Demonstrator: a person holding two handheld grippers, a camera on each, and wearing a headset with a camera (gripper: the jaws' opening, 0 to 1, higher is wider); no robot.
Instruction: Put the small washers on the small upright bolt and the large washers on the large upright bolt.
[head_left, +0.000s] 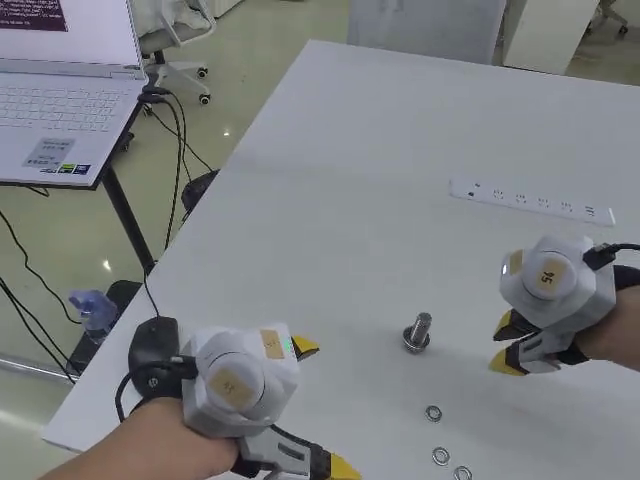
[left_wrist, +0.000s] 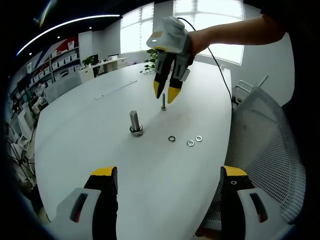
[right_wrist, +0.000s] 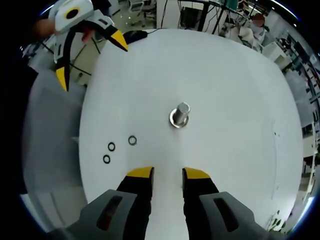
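Note:
The large upright bolt (head_left: 418, 333) (left_wrist: 135, 122) (right_wrist: 179, 115) stands mid-table with a washer around its base. The thin small bolt (left_wrist: 163, 102) stands farther back, directly under the tips of my right gripper (left_wrist: 165, 93) (head_left: 505, 345) (right_wrist: 168, 173). Its jaws are open by a narrow gap, and I see nothing between them. Three small washers (head_left: 441, 456) (left_wrist: 190, 143) (right_wrist: 111, 146) lie flat in a loose group near the front edge. My left gripper (head_left: 325, 407) (left_wrist: 169, 175) (right_wrist: 90, 60) hovers at the near left of the table, wide open with nothing in it.
A white power strip (head_left: 530, 200) lies at the far right of the white table (head_left: 330, 180). A laptop (head_left: 60, 90) sits on a stand to the left, with cables hanging. A mesh chair (left_wrist: 265, 145) stands by the table's edge.

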